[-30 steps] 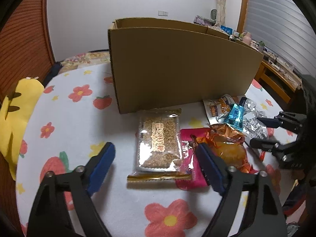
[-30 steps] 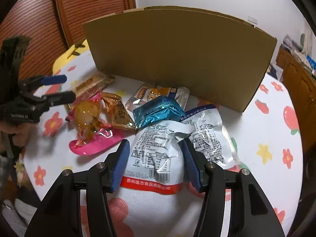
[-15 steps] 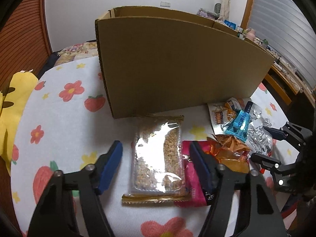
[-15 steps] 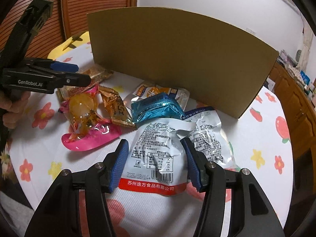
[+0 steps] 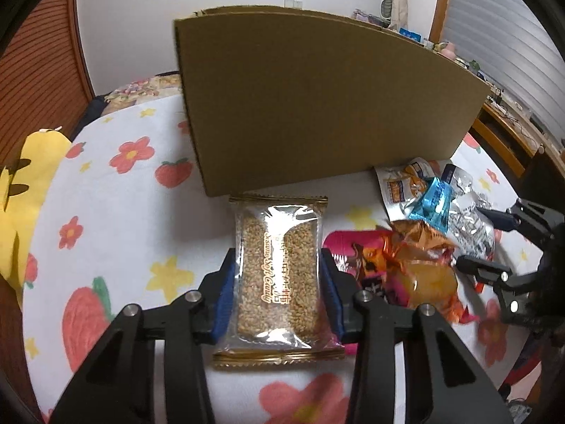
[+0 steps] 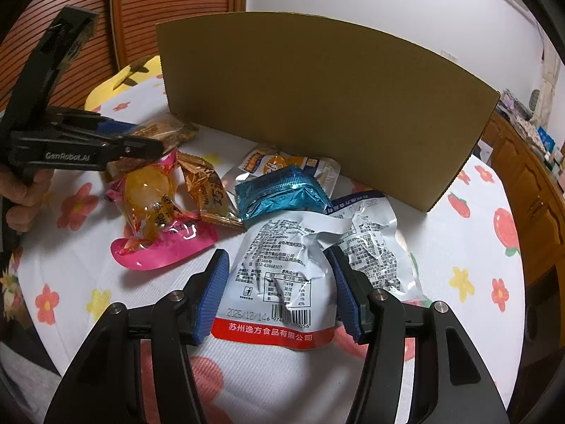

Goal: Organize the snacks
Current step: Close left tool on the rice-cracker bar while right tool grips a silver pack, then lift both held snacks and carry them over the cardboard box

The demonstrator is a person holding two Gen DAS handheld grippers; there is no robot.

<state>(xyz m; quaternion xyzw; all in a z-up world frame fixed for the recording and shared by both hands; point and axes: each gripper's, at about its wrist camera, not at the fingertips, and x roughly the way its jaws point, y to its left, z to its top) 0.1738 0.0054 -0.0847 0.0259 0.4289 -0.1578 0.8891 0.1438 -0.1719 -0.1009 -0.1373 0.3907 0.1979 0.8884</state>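
Left gripper (image 5: 278, 279): jaws have just been closing and are now pinching the clear-wrapped sesame candy bar with gold crimped ends (image 5: 278, 268) by its long sides; the blue pads are pressing against the wrapper on both sides. A second ago the jaws were standing wide with the bar lying untouched between them. The bar is resting flat on the white flower-and-strawberry tablecloth (image 5: 116, 212), just in front of the tall brown cardboard box (image 5: 317, 106).

Right gripper (image 6: 279, 296): jaws are standing spread astride the crinkled silver-white foil pouch with a red bottom band (image 6: 279, 275), not gripping it, much as before.

Outward: pink pouch (image 6: 159, 251), orange wrapped snacks (image 6: 204, 190) and blue foil packet (image 6: 279, 190) are lying in a loose heap beside the bar.

Judgement: grasp is looking complete; lift into the box is likely coming next. Wrapper is slippery and could slide.
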